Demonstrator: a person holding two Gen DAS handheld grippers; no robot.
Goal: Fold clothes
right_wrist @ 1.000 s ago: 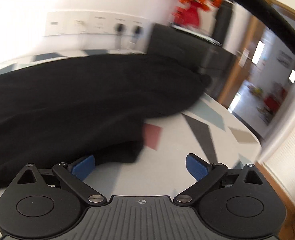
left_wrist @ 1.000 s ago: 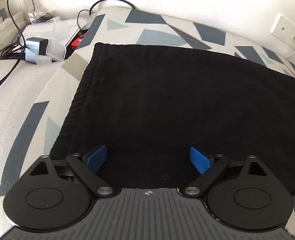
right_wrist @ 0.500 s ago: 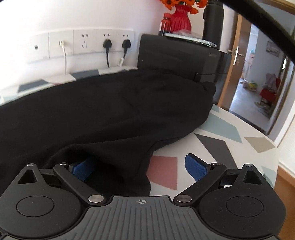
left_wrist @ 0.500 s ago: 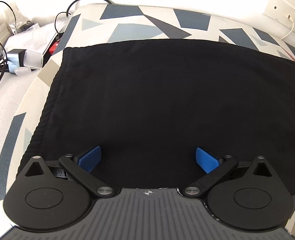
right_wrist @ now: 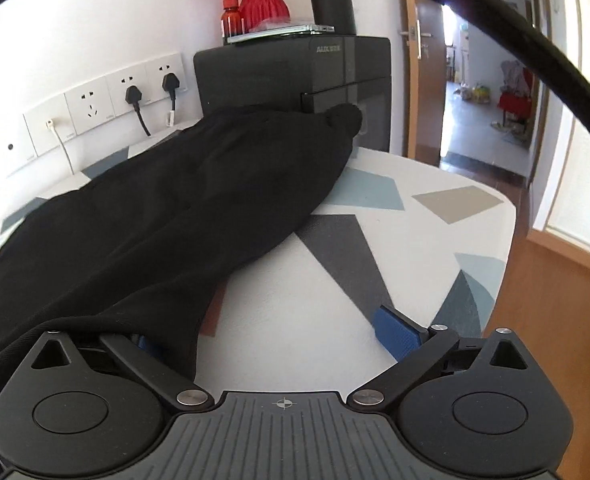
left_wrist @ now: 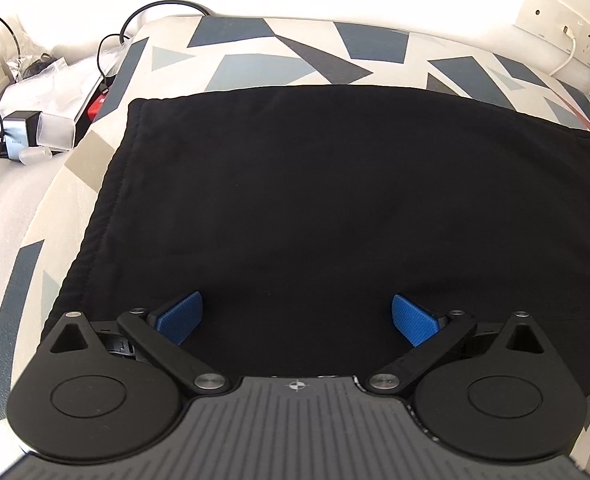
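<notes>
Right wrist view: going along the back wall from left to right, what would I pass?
White wall sockets → two black plugs → dark cabinet with a red vase on top → open wooden door → lit doorway.

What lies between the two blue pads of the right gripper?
In the right wrist view, the black garment's near edge and bare patterned cover. The right gripper's jaws are opening; cloth drapes over one pad, unpinched.
</notes>
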